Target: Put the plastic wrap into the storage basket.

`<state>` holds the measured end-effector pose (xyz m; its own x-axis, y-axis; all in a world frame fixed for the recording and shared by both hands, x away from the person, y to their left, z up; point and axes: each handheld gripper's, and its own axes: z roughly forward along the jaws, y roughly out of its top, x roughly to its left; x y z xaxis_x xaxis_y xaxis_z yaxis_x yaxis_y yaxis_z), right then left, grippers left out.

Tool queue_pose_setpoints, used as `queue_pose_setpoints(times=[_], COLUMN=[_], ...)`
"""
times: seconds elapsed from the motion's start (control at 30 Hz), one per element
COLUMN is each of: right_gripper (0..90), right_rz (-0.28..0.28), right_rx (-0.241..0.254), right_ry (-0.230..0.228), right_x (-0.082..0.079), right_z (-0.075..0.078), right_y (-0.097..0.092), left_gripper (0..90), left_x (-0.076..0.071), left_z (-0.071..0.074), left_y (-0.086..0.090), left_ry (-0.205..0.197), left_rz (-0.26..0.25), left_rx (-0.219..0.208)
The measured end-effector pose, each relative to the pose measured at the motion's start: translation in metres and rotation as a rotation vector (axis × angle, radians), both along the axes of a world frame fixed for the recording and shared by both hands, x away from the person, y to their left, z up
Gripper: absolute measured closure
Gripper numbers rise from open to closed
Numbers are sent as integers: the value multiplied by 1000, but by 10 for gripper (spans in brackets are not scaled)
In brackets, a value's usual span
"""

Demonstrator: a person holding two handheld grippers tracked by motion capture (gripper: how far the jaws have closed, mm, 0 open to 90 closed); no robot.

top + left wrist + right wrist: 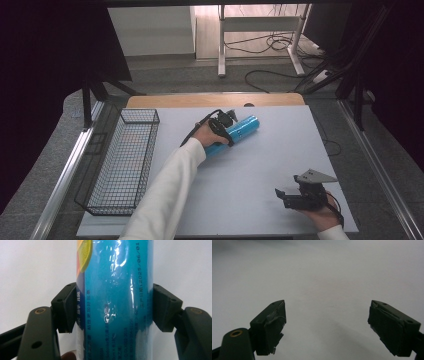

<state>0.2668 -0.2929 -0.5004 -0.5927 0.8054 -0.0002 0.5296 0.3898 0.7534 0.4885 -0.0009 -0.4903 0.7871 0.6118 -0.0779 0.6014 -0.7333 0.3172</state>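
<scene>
Nearest the high camera, at the near right corner of the table (260,165), the right gripper (281,194) sits in the person's right hand (322,216). It is matte black with a flat grey three-cornered plate on top. Its own view shows two blocky jaws spread wide apart with nothing between them, their inner pads (277,322) scuffed and peeling, above a smooth pale surface.

The left gripper (227,124) lies toward the far middle of the table, held in the left hand (206,135) at the end of a white sleeve (162,195). Its two black jaws press against opposite sides of the one blue cylinder (235,134), clamping it. That cylinder lies on its side on the table, slanting from near left to far right, and its far end is a paler blue. In the left gripper view the cylinder (115,302) has a glossy, wrinkled film wrap with printed text, a date stamp and a yellow-green fruit picture at the top.

One black wire basket (122,165), a long rectangle of fine mesh, stands along the left edge of the table. The table top is a smooth, matte, light grey sheet, and a wooden strip (215,100) shows along its far edge.
</scene>
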Motion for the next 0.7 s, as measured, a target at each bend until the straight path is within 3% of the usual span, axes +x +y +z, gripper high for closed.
queue_pose_setpoints(times=[0.1, 0.37, 0.7], right_gripper=[156, 160, 159], right_rz=[-4, -10, -11], right_rx=[4, 39, 39], right_ry=[-2, -7, -8], right_x=[0, 2, 2], right_z=[0, 4, 5], right_y=[0, 0, 0], left_gripper=[320, 320, 320], left_x=[0, -3, -21], left_z=[3, 30, 65], left_y=[5, 28, 58], left_ry=[8, 6, -35], left_rz=[11, 60, 115], left_rx=[4, 8, 33])
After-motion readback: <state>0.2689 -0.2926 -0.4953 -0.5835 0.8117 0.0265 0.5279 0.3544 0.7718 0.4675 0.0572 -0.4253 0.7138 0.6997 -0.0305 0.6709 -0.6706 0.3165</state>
